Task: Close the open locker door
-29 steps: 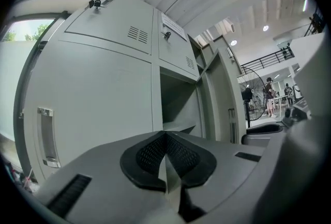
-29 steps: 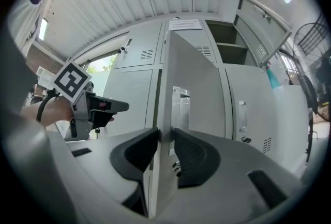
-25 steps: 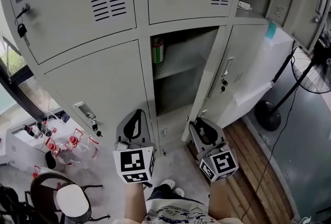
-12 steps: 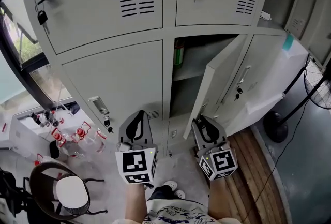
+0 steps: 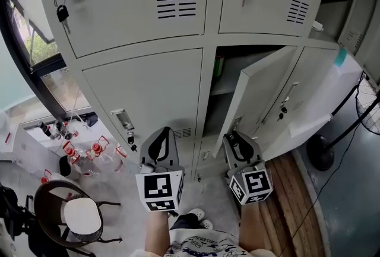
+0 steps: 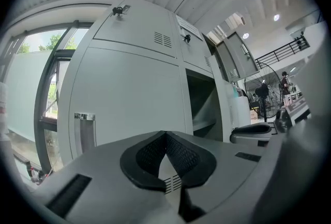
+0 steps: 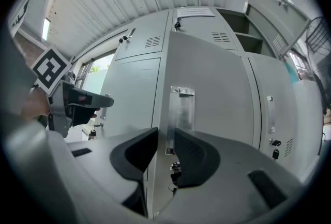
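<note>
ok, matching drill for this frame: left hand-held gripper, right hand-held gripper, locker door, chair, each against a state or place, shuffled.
Things
1. left hand-held gripper
2. right hand-held gripper
3. locker door
4. chair

States or places
A. jaws apart
B. bottom left of the head view
C. jaws together, nothing between them
D. swung partly out from its compartment

Pairs: 1-C, 2-A, 3-D, 4-B
</note>
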### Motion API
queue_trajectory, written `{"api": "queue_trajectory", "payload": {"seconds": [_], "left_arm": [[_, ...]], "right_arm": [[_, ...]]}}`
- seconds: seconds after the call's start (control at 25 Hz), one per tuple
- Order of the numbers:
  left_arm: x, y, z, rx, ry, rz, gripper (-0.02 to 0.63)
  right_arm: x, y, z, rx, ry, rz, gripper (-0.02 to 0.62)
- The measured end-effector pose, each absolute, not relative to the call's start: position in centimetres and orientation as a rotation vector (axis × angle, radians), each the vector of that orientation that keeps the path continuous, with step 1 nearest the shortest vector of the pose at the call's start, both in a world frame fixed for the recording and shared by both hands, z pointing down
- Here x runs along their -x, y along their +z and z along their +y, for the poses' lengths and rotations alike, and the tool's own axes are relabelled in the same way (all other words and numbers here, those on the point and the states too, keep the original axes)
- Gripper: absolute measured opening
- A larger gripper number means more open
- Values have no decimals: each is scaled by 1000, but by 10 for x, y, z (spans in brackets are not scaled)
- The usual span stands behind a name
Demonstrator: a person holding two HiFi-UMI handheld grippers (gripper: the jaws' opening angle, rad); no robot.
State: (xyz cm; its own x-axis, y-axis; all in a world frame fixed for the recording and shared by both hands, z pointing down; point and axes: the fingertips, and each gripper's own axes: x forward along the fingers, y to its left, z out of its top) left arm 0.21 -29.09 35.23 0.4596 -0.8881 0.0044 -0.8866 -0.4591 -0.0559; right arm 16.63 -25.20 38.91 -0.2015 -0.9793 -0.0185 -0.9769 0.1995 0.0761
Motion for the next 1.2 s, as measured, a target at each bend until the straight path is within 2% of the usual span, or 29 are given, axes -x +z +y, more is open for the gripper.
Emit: {"api": "queue_trajectory", "payload": {"seconds": [0.88, 0.96, 1.2], "left_arm": [[29, 354, -307, 2600, -51, 1685, 3], [30, 354, -308, 2601, -51, 1682, 3], [31, 353, -312, 2602, -36, 1671, 3]], "right_arm": [[-163, 383, -308, -2002, -60, -2438, 101], [-159, 383, -312, -1991, -63, -2443, 78], [-154, 384, -324, -2000, -53, -2437, 66]]}}
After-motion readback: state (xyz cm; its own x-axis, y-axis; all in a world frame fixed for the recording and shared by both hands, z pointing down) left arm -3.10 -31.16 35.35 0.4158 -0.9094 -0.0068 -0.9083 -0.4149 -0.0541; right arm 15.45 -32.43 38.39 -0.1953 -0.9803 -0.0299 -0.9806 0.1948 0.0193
